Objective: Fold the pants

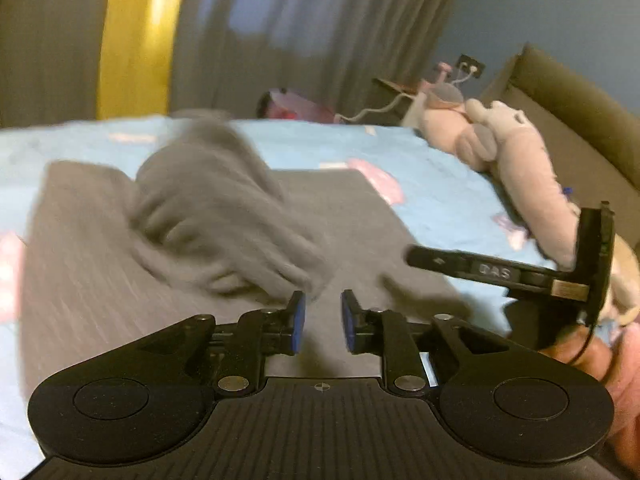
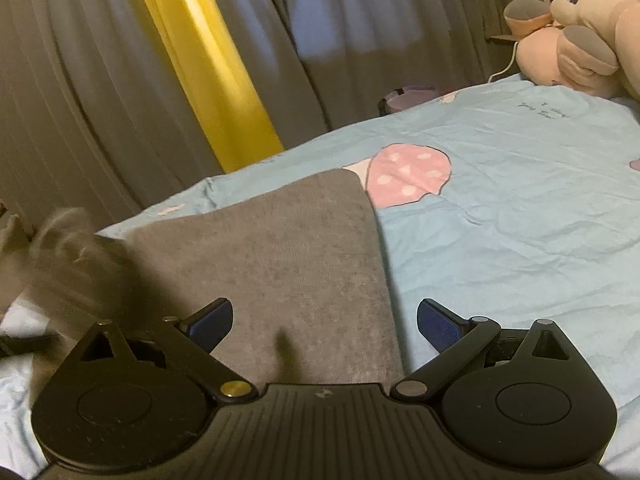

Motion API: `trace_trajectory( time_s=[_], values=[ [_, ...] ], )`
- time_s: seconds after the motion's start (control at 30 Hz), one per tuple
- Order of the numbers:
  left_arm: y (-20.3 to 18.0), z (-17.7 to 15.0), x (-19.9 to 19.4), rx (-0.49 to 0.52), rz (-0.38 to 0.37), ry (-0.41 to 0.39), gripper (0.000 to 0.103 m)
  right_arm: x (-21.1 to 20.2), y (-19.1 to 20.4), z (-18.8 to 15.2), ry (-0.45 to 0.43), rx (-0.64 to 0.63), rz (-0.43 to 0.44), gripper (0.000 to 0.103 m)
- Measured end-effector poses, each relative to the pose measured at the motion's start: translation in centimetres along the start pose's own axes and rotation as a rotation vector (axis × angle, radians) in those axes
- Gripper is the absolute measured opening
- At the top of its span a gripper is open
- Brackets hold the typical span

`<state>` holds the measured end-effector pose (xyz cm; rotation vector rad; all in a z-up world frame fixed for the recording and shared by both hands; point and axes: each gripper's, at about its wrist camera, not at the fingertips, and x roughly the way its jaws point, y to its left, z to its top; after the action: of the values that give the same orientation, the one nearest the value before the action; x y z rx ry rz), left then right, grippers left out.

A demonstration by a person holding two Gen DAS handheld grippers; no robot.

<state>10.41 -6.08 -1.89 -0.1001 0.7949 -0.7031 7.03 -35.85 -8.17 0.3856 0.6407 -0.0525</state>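
Count on the bed [image 2: 520,208]: one pair of grey pants [image 2: 280,256]. Two plush toys [image 1: 520,168] lie at its far end. Two tools: left [image 1: 323,322], right [image 2: 325,326]. One yellow curtain strip [image 2: 216,80] hangs among the grey drapes.

Grey curtains [image 2: 80,80] with yellow panel [image 2: 208,72]; blue wall [image 1: 560,8]; bed under light-blue sheet [image 2: 520,200]; dim light.

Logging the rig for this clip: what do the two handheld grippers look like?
Both are matte black. The left gripper and right gripper each have a ribbed body, round side discs, silver pivot bolts, linkage arms and blue pads. A thin black cable trails by the right unit.
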Motion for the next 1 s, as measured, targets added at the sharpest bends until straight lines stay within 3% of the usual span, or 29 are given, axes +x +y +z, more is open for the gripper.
trace_trajectory(
  time_s=[0.07,0.17,0.23,0.3,0.37,0.43,0.5,0.57,0.6,0.67,0.73,0.8,0.87,0.9,1.0],
  values=[
    [0.4,-0.5,-1.1,-0.064,-0.024,-0.026,0.066,-0.3,0.2,0.0,0.005,0.000,0.037,0.099],
    [3.3,-1.0,-4.4,-0.180,0.023,-0.120,0.077,-0.3,0.7,0.0,0.027,0.023,0.095,0.099],
    [5.0,-2.0,-7.4,-0.267,0.157,-0.203,0.085,-0.3,1.2,0.1,0.040,0.068,0.156,0.099],
    [6.8,-3.3,-9.7,-0.382,0.333,-0.274,0.086,0.2,1.6,0.2,0.064,0.154,0.251,0.099],
    [9.4,-4.8,-11.3,-0.589,0.464,-0.320,0.086,1.3,2.0,0.0,0.108,0.257,0.326,0.099],
    [11.8,-6.4,-12.2,-0.775,0.504,-0.369,0.086,2.9,2.4,-0.4,0.160,0.359,0.383,0.093],
    [13.7,-7.2,-11.9,-0.906,0.503,-0.365,0.086,4.6,2.9,-1.1,0.223,0.440,0.362,0.083],
    [13.7,-6.9,-10.1,-0.914,0.486,-0.308,0.085,5.9,3.1,-1.6,0.240,0.481,0.298,0.069],
    [13.8,-6.3,-9.1,-0.886,0.461,-0.261,0.086,6.4,3.2,-1.8,0.236,0.510,0.298,0.068],
    [13.1,-4.7,-6.7,-0.776,0.421,-0.130,0.085,7.3,3.3,-1.7,0.238,0.571,0.304,0.076],
    [11.8,-3.4,-4.4,-0.635,0.410,-0.016,0.085,8.0,4.1,-1.5,0.236,0.595,0.334,0.093],
    [11.2,-2.9,-2.7,-0.557,0.419,0.059,0.086,8.5,5.2,-1.2,0.236,0.572,0.298,0.094],
    [11.1,-3.0,-1.7,-0.535,0.421,0.132,0.083,8.9,5.9,-1.1,0.237,0.541,0.256,0.082],
    [11.3,-3.1,-1.4,-0.540,0.423,0.153,0.082,8.9,5.7,-1.2,0.243,0.535,0.234,0.058],
    [11.9,-4.5,-2.6,-0.586,0.396,0.141,0.082,8.7,4.6,-1.9,0.232,0.604,0.295,0.052]
  ],
)
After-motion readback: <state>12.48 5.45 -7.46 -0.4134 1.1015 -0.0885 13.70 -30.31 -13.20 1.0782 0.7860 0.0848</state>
